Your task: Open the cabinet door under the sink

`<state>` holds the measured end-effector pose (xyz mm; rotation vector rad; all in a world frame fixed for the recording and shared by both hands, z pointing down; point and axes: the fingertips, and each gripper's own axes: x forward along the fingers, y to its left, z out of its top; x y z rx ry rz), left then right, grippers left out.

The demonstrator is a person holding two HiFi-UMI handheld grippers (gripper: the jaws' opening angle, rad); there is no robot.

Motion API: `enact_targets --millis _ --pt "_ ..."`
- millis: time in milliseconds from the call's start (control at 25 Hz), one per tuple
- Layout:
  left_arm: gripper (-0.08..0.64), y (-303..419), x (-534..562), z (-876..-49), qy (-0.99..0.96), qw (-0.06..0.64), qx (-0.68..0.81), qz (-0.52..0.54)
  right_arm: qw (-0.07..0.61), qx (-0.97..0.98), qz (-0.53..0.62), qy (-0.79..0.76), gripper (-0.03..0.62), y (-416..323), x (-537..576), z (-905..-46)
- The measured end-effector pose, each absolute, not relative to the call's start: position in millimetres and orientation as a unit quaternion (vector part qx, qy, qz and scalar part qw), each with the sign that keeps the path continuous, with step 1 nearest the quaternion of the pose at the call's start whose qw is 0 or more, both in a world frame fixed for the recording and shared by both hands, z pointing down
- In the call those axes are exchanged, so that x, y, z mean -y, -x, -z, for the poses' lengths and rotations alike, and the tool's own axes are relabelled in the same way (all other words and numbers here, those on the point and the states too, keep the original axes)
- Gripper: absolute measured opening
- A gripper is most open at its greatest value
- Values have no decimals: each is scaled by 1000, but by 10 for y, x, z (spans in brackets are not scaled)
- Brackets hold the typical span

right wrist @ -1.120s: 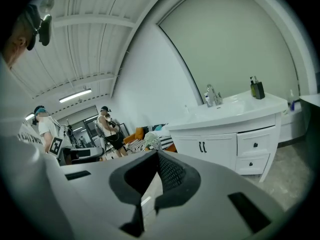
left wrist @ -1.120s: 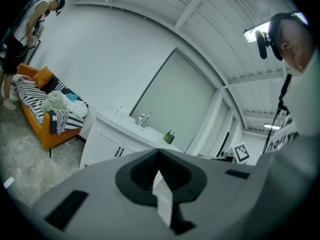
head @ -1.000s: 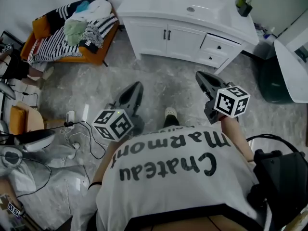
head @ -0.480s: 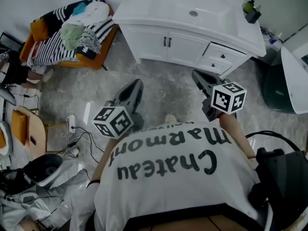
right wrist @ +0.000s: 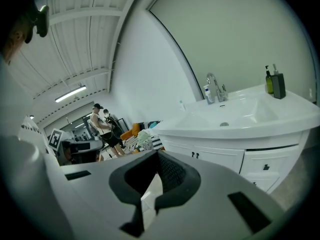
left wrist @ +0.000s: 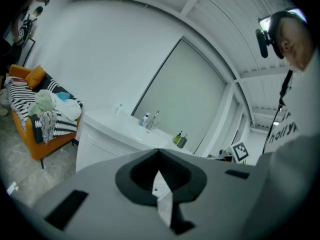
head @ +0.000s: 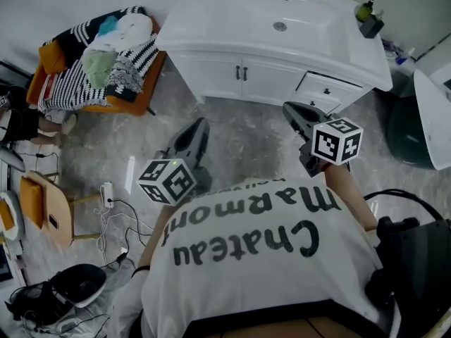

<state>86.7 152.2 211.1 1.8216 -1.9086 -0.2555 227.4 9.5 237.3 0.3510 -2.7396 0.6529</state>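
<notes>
Item 1. Left gripper [left wrist: 159, 156]: grey two-jaw tool with marker cube. Jaws were pressed together, nothing between them.

Item 2. Right gripper [right wrist: 157, 157]: same make. Jaws were likewise closed tight and empty.

Item 3. White double cabinet door with two small dark vertical handles [head: 243, 74], under the sink. Both leaves were closed. It stood ahead of both grippers and clear of them, with bare floor between. In the head view the left gripper pointed up toward it from the lower left, and the right gripper's tip sat below its right edge. The right gripper view showed the handles just above that gripper's jaw tips.

Item 4. White drawer pair with dark knobs [head: 323, 89], right of the door, closed.

Item 5. White moulded washbasin top [head: 303, 30] over the cabinet, with a chrome tap [right wrist: 214, 87] at the back and dark pump bottles [head: 368, 14] at its right end.

Item 6. Orange chair heaped with striped blanket and clothes [head: 106, 51], left of the cabinet.

Item 7. Grey marbled floor [head: 239, 136].
</notes>
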Motion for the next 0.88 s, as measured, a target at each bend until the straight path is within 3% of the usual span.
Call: enact_targets --millis 880 --pt "6 -733 -858 -2387 -680 268 679 70 184 940 -257 -128 9 -2100 367 -2733"
